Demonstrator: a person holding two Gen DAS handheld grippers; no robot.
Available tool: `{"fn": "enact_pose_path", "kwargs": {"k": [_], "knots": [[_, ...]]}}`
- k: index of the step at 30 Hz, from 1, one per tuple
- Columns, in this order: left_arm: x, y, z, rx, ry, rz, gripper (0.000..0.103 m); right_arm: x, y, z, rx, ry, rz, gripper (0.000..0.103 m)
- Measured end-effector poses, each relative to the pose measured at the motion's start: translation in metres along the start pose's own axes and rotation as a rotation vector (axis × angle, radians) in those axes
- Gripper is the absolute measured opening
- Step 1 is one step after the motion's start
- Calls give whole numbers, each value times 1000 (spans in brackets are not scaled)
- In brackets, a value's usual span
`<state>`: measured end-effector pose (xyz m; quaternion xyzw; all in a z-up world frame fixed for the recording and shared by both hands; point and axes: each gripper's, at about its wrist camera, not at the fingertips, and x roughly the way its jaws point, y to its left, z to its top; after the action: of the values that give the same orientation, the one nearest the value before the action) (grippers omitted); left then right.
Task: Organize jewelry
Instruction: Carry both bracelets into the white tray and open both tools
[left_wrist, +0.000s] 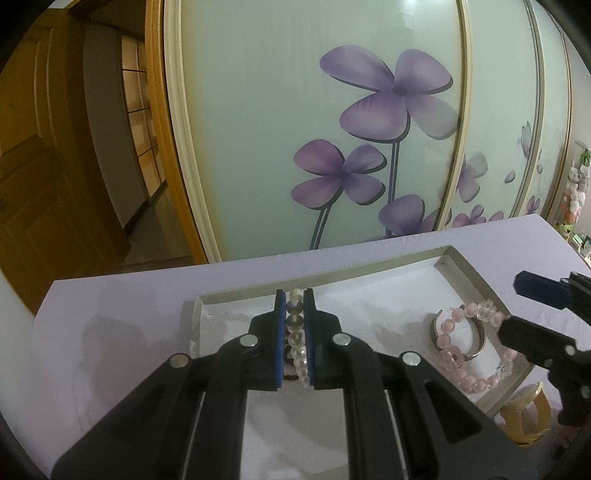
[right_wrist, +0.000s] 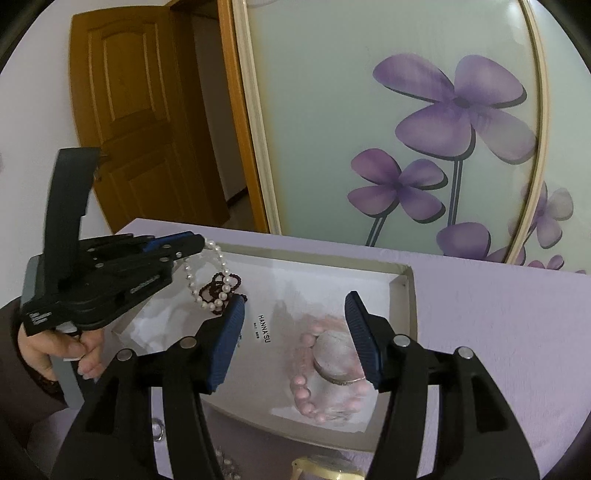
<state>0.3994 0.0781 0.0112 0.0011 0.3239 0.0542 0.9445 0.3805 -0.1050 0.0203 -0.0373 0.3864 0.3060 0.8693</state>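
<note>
1. The table (left_wrist: 122, 306) is pale lilac, plain.
2. The shallow box (right_wrist: 404, 291) is white inside, printed with small black lettering.
3. The pearl bracelet (right_wrist: 207, 280) is white, the small bead bracelet (right_wrist: 216, 286) under it dark maroon.
4. The pink bead bracelet (left_wrist: 476, 354) mixes pink and clear beads; the ring (left_wrist: 460, 334) inside it is silver.
5. Both grippers, left gripper (left_wrist: 294, 306) and right gripper (right_wrist: 295, 332), are black with blue ribbed pads.
6. The wardrobe panel (left_wrist: 258, 129) is pale green with purple flowers.
7. The door (right_wrist: 136, 118) is orange-brown wood.

A lilac table (right_wrist: 498, 332) carries a shallow white tray (right_wrist: 408, 295), a yellow watch (left_wrist: 524, 410) and a small ring (right_wrist: 159, 430).
</note>
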Motion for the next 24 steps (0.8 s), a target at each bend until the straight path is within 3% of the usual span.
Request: {"fn": "enact_pose_path", "kwargs": {"k": [7, 9, 10, 11, 19, 24], "knots": [[5, 0, -1, -11, 10, -4, 11, -8, 1, -5, 0, 6, 13, 58], [5, 0, -3, -11, 9, -1, 20, -11, 0, -6, -1, 8, 13, 58], [3, 0, -4, -11, 5, 3, 33, -15, 1, -7, 0, 6, 12, 58], [1, 0, -5, -11, -1, 8, 38, -18, 2, -9, 0, 5, 11, 58], [-44, 18, -21, -28, -46, 32, 48, -59, 4, -26, 18, -21, -3, 58], [-85, 30, -49, -48, -69, 41, 53, -77, 19, -51, 18, 0, 6, 58]]}}
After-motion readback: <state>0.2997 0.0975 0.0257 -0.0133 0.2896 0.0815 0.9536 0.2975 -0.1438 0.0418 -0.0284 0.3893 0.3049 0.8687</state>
